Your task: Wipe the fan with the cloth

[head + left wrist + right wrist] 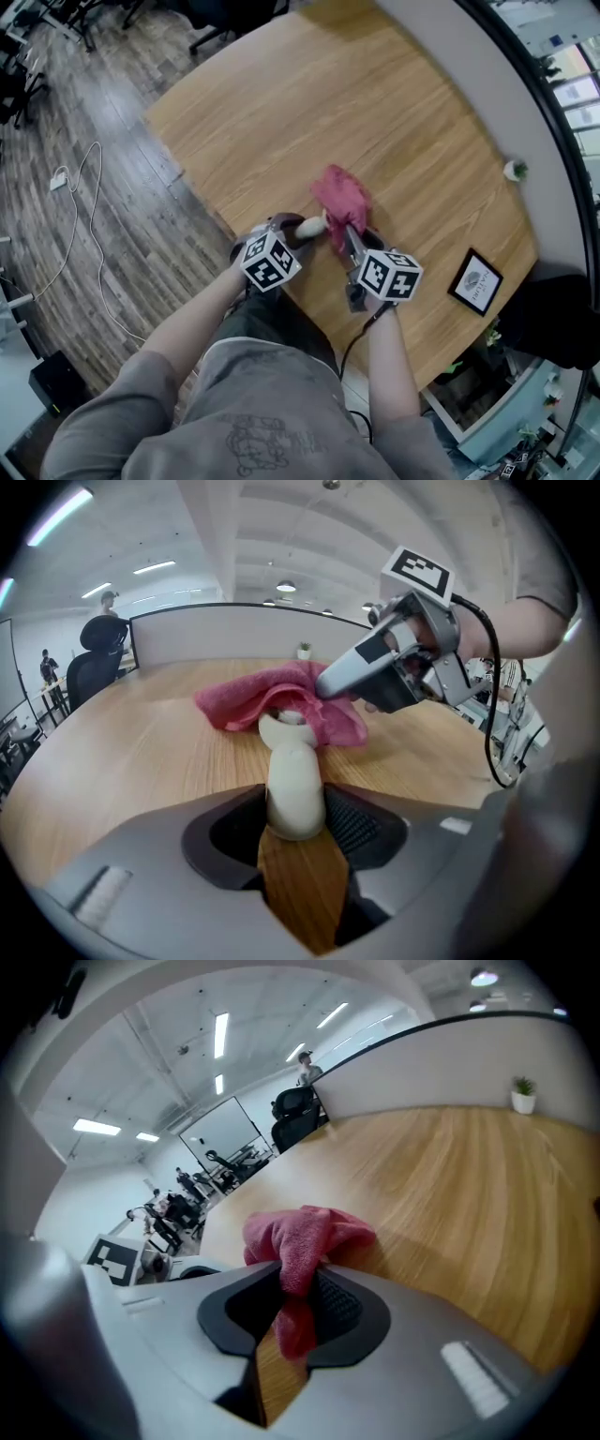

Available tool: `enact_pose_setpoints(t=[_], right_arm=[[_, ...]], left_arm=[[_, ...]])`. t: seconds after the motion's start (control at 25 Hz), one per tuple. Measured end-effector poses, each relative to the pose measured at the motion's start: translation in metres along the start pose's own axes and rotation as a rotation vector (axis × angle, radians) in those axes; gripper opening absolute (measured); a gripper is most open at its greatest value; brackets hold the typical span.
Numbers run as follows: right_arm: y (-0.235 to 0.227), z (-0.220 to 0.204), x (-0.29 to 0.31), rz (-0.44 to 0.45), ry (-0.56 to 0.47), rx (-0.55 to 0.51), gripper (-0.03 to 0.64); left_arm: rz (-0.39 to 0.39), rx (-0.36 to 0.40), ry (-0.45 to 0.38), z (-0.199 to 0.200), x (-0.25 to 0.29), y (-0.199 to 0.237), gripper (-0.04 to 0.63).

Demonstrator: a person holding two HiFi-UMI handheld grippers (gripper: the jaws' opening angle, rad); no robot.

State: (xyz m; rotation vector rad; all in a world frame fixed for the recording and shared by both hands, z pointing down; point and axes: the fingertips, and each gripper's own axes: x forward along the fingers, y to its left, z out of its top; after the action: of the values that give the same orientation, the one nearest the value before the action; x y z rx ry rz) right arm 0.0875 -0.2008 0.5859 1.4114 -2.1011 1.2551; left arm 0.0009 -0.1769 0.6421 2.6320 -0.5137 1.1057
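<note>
A small white fan (pixel 294 780) lies on the wooden table (pixel 309 103) with its handle toward me. My left gripper (pixel 295 810) is shut on that handle, and the fan's head (pixel 284 724) is partly covered. A crumpled pink cloth (pixel 339 195) is draped over the head. My right gripper (pixel 298 1302) is shut on a fold of the cloth (pixel 305 1237), which bunches out ahead of its jaws. In the head view the left gripper (pixel 293 231) and the right gripper (pixel 349 236) sit side by side at the table's near edge, and the fan (pixel 309 226) shows between them.
A black-framed card (pixel 475 281) lies on the table to the right. A small potted plant (pixel 515 170) stands by the curved partition behind the table. Beyond the table's left edge, a white cable (pixel 80 216) runs across the wood floor.
</note>
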Motion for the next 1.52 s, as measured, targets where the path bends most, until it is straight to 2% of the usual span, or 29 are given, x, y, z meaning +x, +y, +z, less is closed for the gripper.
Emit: enact_pose_setpoints(t=[0.2, 0.36, 0.44, 0.56, 0.76, 1.0, 1.04, 1.12, 1.36, 1.52], right_arm=[[-0.022, 0.013, -0.019, -0.107, -0.062, 0.097, 0.083], [-0.017, 0.032, -0.042, -0.137, -0.119, 0.096, 0.083], [-0.010, 0.040, -0.056, -0.139, -0.145, 0.087, 0.083], [-0.002, 0.058, -0.077, -0.144, -0.193, 0.063, 0.083], [0.028, 0.093, -0.113, -0.129, -0.290, -0.006, 0.081], [0.079, 0.133, -0.155, -0.122, -0.402, -0.179, 0.083], [0.086, 0.139, -0.162, -0.121, -0.421, -0.204, 0.083], [0.101, 0.151, -0.177, -0.115, -0.462, -0.241, 0.081], [0.146, 0.178, -0.229, -0.089, -0.589, -0.321, 0.081], [0.172, 0.188, -0.263, -0.115, -0.670, -0.413, 0.081]], left_arm=[[-0.040, -0.044, 0.000, 0.000, -0.001, 0.002, 0.196], [-0.059, -0.069, 0.031, 0.000, -0.008, 0.003, 0.199], [-0.050, -0.057, 0.064, -0.006, -0.014, 0.001, 0.199], [-0.004, -0.068, 0.047, 0.001, -0.025, 0.008, 0.202], [0.038, -0.081, -0.078, 0.045, -0.064, 0.021, 0.201], [0.103, -0.017, -0.267, 0.127, -0.143, 0.033, 0.192], [0.123, -0.006, -0.296, 0.139, -0.155, 0.036, 0.182], [0.159, 0.019, -0.353, 0.162, -0.178, 0.042, 0.118], [0.200, 0.085, -0.501, 0.220, -0.246, 0.046, 0.087], [0.228, 0.107, -0.589, 0.246, -0.283, 0.040, 0.055]])
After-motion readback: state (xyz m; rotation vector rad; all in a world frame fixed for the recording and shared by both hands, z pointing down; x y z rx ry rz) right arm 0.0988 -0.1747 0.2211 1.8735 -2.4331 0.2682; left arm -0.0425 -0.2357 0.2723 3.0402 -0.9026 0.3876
